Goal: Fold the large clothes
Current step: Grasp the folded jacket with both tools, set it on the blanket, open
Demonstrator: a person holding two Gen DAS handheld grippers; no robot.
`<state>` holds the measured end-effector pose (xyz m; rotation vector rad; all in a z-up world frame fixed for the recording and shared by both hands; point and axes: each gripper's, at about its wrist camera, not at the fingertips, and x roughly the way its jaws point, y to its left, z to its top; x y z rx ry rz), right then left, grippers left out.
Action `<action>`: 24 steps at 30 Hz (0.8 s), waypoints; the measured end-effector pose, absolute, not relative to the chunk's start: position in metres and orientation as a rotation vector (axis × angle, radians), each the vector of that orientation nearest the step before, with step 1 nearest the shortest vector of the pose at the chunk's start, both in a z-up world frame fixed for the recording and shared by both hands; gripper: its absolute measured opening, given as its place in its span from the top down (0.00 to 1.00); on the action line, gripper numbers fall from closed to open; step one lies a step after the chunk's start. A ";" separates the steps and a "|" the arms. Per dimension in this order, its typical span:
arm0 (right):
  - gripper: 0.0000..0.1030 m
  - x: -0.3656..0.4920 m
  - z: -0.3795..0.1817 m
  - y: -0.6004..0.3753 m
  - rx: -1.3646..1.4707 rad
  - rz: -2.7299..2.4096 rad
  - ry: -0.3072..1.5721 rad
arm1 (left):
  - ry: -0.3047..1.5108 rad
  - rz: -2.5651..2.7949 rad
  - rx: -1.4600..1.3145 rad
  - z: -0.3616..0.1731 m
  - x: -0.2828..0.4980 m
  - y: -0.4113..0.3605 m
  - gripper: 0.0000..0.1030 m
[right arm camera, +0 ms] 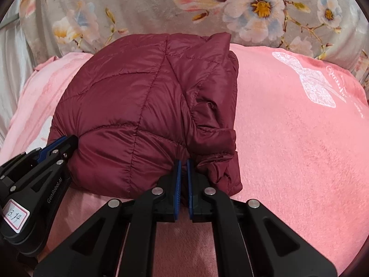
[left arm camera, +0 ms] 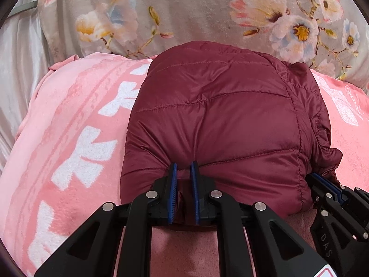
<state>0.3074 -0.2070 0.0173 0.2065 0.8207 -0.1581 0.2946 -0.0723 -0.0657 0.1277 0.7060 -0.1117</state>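
On the pink fleece blanket (right arm camera: 288, 138) lies a maroon quilted puffer jacket (left arm camera: 219, 120), already doubled into a compact bundle. Left claw (left arm camera: 183, 168) and right claw (right arm camera: 183, 164) each pinch its near edge, jaws narrow on fabric. Judging by this, one last fold away, toward the floral pillow (left arm camera: 184, 11), seems due, with both lifting together.
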 end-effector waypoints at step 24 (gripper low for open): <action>0.94 0.302 0.022 -0.218 0.264 -0.148 0.789 | 0.688 -0.114 0.122 -0.064 0.292 -0.073 0.85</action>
